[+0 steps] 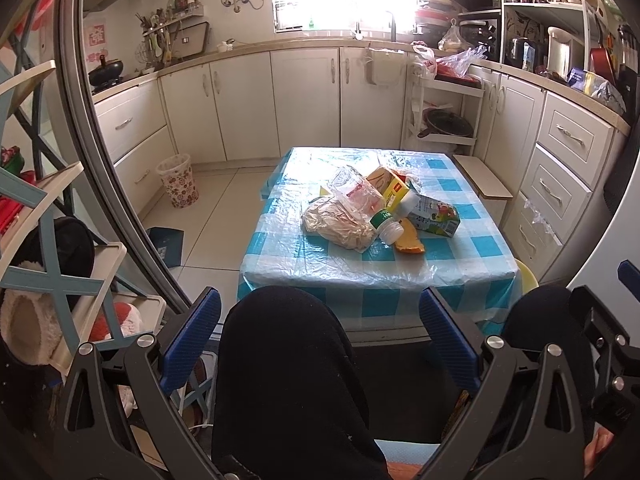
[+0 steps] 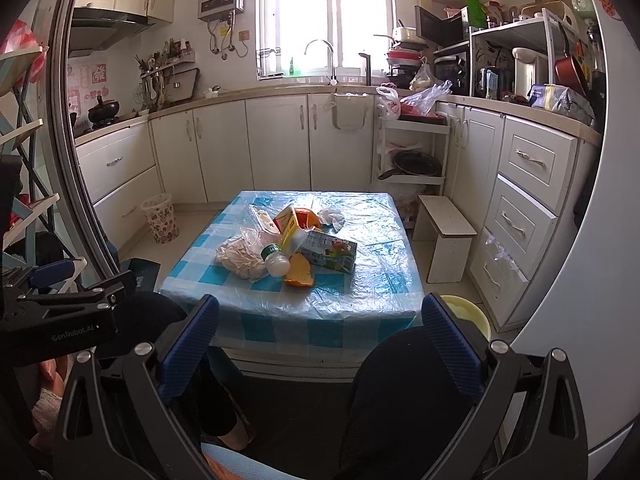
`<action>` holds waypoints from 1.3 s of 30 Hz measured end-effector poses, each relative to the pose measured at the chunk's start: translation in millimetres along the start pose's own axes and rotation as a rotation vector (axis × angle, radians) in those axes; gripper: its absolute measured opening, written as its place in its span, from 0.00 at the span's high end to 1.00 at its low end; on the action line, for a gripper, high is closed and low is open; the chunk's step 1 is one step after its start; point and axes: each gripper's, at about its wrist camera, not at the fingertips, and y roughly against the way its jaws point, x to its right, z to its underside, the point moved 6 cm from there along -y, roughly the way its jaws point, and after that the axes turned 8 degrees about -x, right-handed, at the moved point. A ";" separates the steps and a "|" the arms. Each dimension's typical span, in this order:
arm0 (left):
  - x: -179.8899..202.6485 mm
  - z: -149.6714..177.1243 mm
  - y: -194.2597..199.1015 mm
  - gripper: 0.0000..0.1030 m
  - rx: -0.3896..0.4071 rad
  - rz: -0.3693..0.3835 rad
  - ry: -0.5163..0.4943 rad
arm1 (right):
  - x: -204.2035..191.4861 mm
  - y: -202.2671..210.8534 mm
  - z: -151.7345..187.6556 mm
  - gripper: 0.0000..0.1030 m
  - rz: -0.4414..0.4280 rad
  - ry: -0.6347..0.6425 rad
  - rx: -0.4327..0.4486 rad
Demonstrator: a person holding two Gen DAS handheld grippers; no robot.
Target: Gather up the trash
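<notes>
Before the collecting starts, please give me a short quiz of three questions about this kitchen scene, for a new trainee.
1. True or false: both grippers, left gripper and right gripper, have their jaws open and hold nothing.
2. Which item lies nearest the table's front edge?
A. orange peel
B. juice carton
C. crumpled tissue
3. Fill in: the patterned waste basket stands on the floor, to the ____ of the table.

Key: 1 true; 2 A; 3 left.
</notes>
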 end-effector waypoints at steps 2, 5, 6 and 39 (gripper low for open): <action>-2.4 -1.9 -9.8 0.07 -0.017 -0.007 0.006 | 0.6 -6.6 -3.1 0.06 -0.008 0.005 -0.001; -6.9 -8.1 -29.5 0.07 -0.041 -0.032 0.019 | 4.4 -24.9 -5.7 0.06 -0.030 0.006 -0.010; -8.1 -10.8 -36.8 0.07 -0.050 -0.041 0.024 | 6.7 -33.6 -6.3 0.06 -0.033 0.004 -0.019; 51.7 -136.4 -287.0 0.07 -0.377 0.101 0.136 | 30.3 -218.6 -78.1 0.06 -0.276 0.055 -0.155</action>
